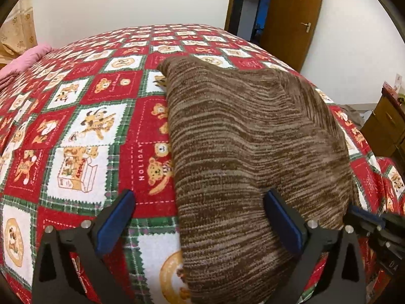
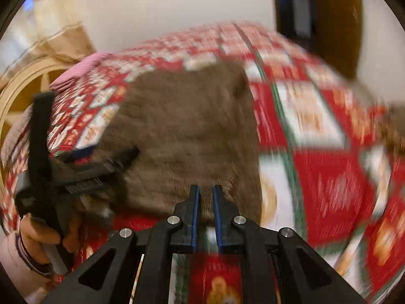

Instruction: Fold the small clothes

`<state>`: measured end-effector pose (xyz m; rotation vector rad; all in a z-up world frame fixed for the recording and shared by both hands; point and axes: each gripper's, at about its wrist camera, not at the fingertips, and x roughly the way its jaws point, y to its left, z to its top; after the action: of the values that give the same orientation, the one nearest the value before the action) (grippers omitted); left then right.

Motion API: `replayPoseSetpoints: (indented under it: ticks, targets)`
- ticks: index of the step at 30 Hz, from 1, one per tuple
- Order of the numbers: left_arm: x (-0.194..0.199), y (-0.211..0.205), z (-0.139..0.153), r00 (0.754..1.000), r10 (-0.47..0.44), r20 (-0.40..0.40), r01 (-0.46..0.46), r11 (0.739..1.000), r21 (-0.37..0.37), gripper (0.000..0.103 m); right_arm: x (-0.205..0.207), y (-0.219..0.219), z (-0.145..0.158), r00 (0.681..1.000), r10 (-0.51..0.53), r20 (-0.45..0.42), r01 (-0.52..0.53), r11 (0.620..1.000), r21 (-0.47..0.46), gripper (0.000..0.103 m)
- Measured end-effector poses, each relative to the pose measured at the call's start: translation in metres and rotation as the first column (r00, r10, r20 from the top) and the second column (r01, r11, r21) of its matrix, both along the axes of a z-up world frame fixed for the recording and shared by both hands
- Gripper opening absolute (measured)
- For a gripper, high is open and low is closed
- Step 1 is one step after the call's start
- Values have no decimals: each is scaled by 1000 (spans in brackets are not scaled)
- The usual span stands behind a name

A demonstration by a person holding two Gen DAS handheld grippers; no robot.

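Nearest the left wrist camera, the left gripper [image 1: 200, 217] has its black fingers with blue pads [image 1: 115, 221] spread as wide as they go, and nothing is pinched between them. One pad sits over the bedcover, the other over the near part of the brown striped knitted garment [image 1: 248, 139]; whether that pad touches the knit cannot be told.

In the right wrist view, which is heavily blurred, the right gripper [image 2: 204, 200] has its blue-lined jaws drawn almost together with only a thin slit left. They stand at the near edge of the brown garment [image 2: 187, 131], but no cloth shows between them. At the left of that view a hand [image 2: 41, 238] grasps the handle of the other gripper.

The garment lies folded into a long slab on the red, white and green checked fleece bedcover printed with bears [image 1: 83, 126], running away from the camera toward the middle of the bed.

Farther off, a pink folded blanket [image 1: 27, 58] rests at the bed's left edge. Behind the bed stand a white wall [image 1: 126, 2] and a brown wooden door [image 1: 291, 17] with a red paper emblem, standing ajar.
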<state>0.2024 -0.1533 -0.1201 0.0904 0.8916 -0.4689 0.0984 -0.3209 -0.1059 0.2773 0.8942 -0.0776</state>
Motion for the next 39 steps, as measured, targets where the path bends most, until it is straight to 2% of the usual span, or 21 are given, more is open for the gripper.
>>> replayPoseSetpoints:
  ticks: [1,3,5,8,9,11,12,13,17,20,22,25,29,32,33,35,36,37,39]
  targets:
    - [0,0,0,1000,1,1,-1,1000,0,103,-9,-5,-2,999,-17,33,16,999,38,8]
    - [0,-1,0,1000,2,3,-2,1000,6,103,-19,-11,-4,999,-41,36,38,995,90,6]
    - [0,-1,0,1000,4,6,-4,1000,12,103,-30,-17,-9,997,-70,20,65,985,161,6]
    - [0,0,0,1000,8,8,-8,1000,14,103,-45,-17,-17,996,-89,-10,89,977,192,5]
    - [0,1,0,1000,10,8,-10,1000,12,103,-46,-18,-13,996,-90,-19,92,978,188,5]
    - [-1,1,0,1000,13,7,-13,1000,10,103,-47,-8,2,996,-82,-31,85,992,90,5]
    - [-1,1,0,1000,14,7,-14,1000,10,103,-45,0,14,998,-68,1,68,998,18,8]
    - [-1,1,0,1000,15,7,-15,1000,10,103,-45,4,26,998,-50,44,51,999,-16,8]
    - [-1,2,0,1000,15,5,-15,1000,4,103,-20,0,62,981,-42,187,39,999,18,8]
    - [-1,4,0,1000,18,2,-18,1000,-7,103,19,-8,58,979,-60,196,55,998,35,8]
    - [-2,6,1,1000,20,-5,-20,1000,-11,103,43,-13,41,984,-61,166,56,998,32,8]
    - [-3,19,6,999,-27,-31,25,996,-81,103,57,-24,5,996,-78,36,76,996,41,5]
    - [7,37,23,999,-34,-28,29,985,-168,103,40,-21,9,998,-50,27,49,999,22,8]
    - [27,40,42,999,-25,-20,19,967,-256,103,32,-32,23,993,-87,81,80,993,84,9]
    - [33,40,46,999,-23,-25,15,959,-282,103,33,-38,29,990,-97,106,86,991,102,11]
    - [49,35,49,999,-11,-41,-3,946,-323,103,37,-48,38,982,-110,154,92,989,119,34]
    - [55,32,48,999,-3,-49,-13,946,-325,103,41,-51,39,980,-118,159,102,989,108,59]
    - [64,27,42,997,8,-73,-31,946,-321,102,47,-54,38,979,-130,155,117,989,89,66]
    - [73,18,28,992,2,-124,-43,943,-329,95,60,-60,33,979,-139,150,128,989,80,66]
